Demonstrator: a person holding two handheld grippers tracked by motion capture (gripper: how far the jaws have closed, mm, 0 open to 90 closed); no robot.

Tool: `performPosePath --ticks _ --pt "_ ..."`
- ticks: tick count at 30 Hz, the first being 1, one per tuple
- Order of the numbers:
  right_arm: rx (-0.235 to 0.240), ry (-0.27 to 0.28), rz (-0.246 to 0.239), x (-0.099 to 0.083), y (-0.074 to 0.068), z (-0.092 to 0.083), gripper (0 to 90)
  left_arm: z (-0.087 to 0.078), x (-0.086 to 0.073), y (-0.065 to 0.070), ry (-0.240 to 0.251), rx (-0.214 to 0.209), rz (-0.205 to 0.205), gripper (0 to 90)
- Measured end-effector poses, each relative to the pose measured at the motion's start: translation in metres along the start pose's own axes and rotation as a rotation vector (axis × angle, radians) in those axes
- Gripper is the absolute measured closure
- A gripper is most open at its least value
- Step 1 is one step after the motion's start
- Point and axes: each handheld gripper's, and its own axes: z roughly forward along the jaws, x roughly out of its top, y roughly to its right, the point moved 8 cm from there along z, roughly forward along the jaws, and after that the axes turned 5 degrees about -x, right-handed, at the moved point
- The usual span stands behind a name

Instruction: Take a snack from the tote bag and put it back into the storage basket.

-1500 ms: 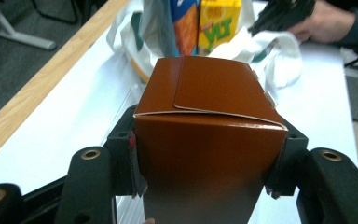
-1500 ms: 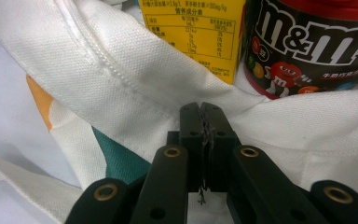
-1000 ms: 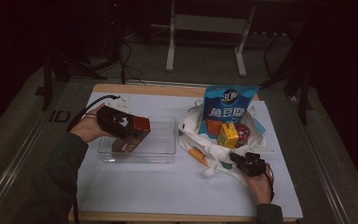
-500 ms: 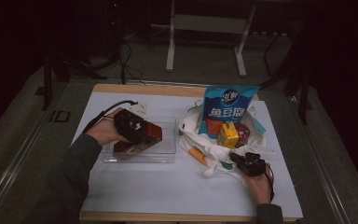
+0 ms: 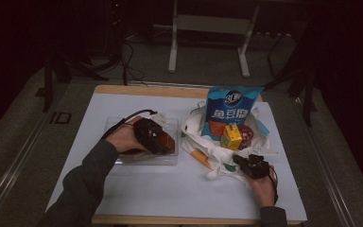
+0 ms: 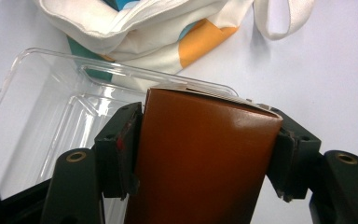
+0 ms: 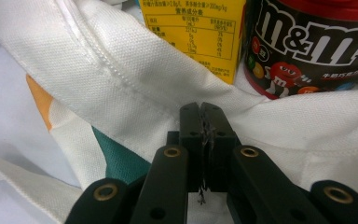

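While the left gripper clamps its jaws on both flanks of the glossy brown cardboard carton, that carton hangs over the clear plastic tray. It looks light and stiff but slick, so those flat sides seem the safest hold. Beyond the tray's far rim slumps the soft white cloth tote bag, crowding that edge. Over there, the right gripper is pinched together on a fold of bag cloth, just below the yellow juice box and the dark M&M's tub on the white worktop.
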Motion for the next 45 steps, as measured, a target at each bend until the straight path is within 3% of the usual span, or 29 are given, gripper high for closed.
performPosePath --ticks 13,20,22,29,36,43,45 --pt "0.001 0.0 0.002 0.0 0.0 0.0 88.0 0.022 0.0 0.001 -0.011 -0.034 -0.067 29.6" --pt "0.001 0.0 0.001 0.0 0.0 0.0 88.0 0.029 0.005 0.003 -0.008 -0.025 -0.07 23.9" --pt "0.001 0.0 0.0 0.0 0.0 0.0 87.9 0.027 0.009 0.002 0.015 -0.014 -0.08 19.0" --pt "0.002 0.0 0.001 0.0 0.0 0.0 87.8 0.023 0.015 0.001 0.057 0.02 -0.07 17.8" --pt "0.001 0.001 -0.004 0.0 0.0 0.0 86.5 0.018 0.026 0.006 0.134 0.038 -0.066 18.6" --pt "0.005 0.003 -0.001 0.0 0.0 0.0 86.3 0.016 0.032 0.01 0.171 0.032 -0.066 21.7" --pt "0.005 0.003 -0.001 0.0 0.0 0.0 86.3 0.015 0.033 0.007 0.173 0.058 -0.08 21.7"
